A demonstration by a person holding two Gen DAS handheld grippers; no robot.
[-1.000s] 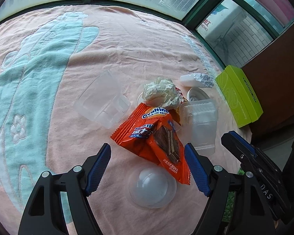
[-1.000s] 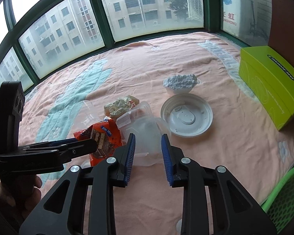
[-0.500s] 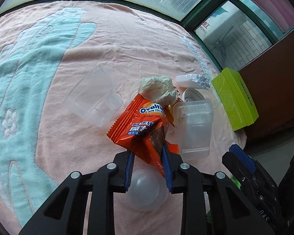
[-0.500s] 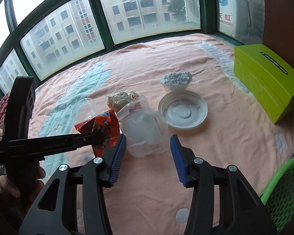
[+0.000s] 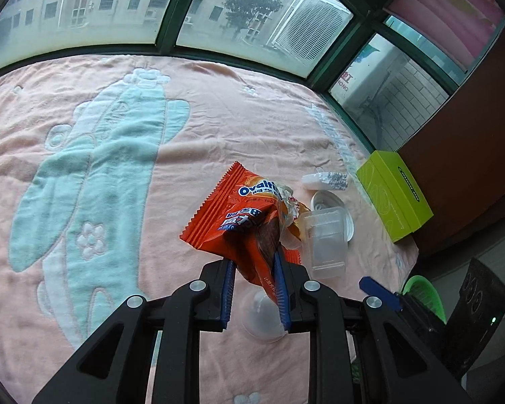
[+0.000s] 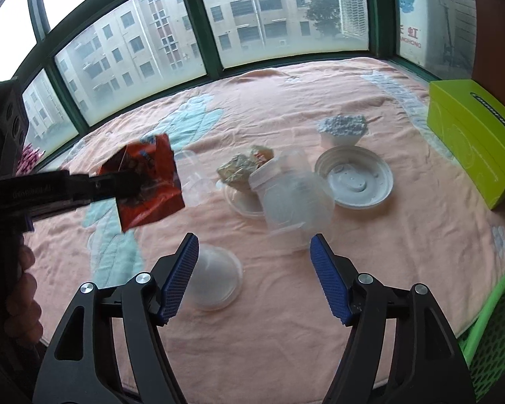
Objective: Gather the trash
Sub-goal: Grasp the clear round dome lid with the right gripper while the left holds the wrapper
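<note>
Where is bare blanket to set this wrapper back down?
Free: the wide blanket left of the wrapper, up to the windows. Crowded: right side, where the clear tub, white lid and green box cluster.

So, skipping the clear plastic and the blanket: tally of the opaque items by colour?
Orange: 1, snack wrapper
White: 2, round lid, crumbly piece
Green: 2, box, basket
Tan: 1, crumpled wrapper
Total: 6

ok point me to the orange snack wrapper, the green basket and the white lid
orange snack wrapper (image 5: pixel 239 215), left wrist view, on its printed front above the fingers
green basket (image 6: pixel 495 333), right wrist view, on its perforated side wall
white lid (image 6: pixel 353 181), right wrist view, on its inner face
</note>
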